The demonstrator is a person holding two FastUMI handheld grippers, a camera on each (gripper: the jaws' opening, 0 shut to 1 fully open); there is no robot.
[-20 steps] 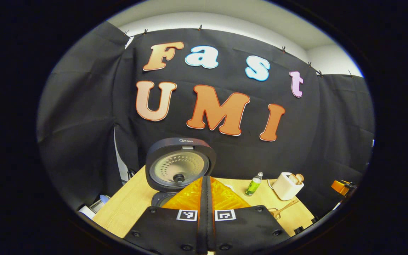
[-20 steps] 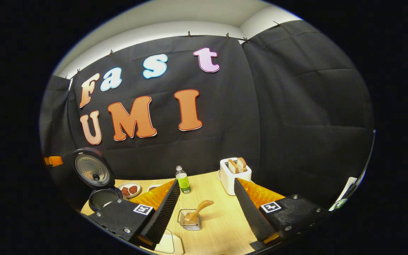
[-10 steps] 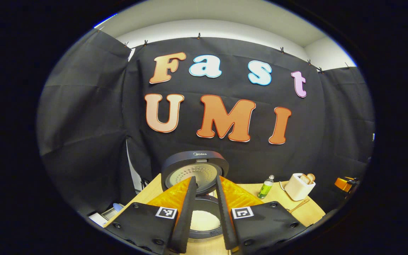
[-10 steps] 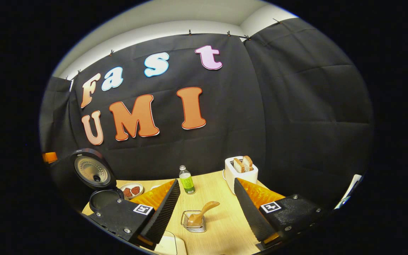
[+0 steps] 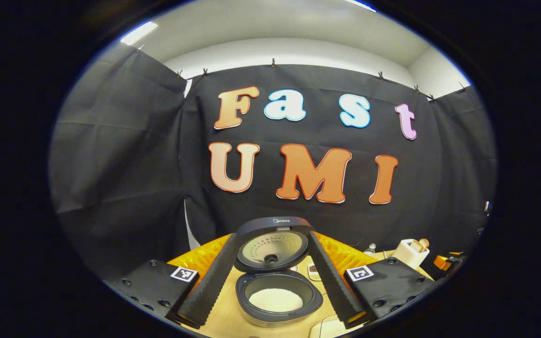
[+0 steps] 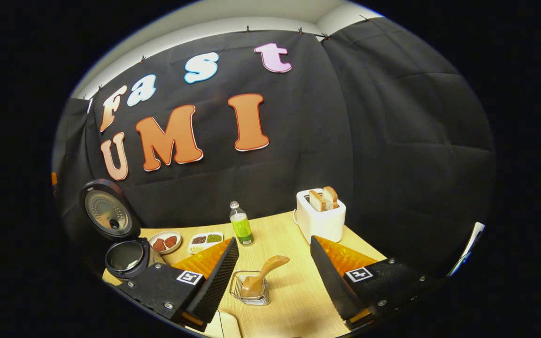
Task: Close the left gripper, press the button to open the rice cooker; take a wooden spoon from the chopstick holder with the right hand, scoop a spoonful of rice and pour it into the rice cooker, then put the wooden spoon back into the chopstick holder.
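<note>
The rice cooker (image 5: 277, 300) stands open on the wooden table, its lid (image 5: 273, 244) upright and white rice (image 5: 275, 299) lying in the pot. My left gripper (image 5: 273, 281) is open, its fingers spread to either side of the cooker and nothing between them. In the right gripper view the cooker (image 6: 127, 256) stands at the far left. A wooden spoon (image 6: 263, 274) leans in the wire chopstick holder (image 6: 250, 293) just ahead of my right gripper (image 6: 270, 277), which is open above the table with the holder between its fingers, apart from both.
A white toaster (image 6: 321, 220) with bread stands at the back right, a green bottle (image 6: 241, 230) in the middle back. Two small dishes (image 6: 165, 241) (image 6: 204, 240) lie near the cooker. A white object (image 6: 226, 326) lies at the table's near edge.
My left gripper went from shut to wide open and drew back, so the open cooker pot now shows between its fingers. My right gripper shifted slightly, staying open over the holder.
</note>
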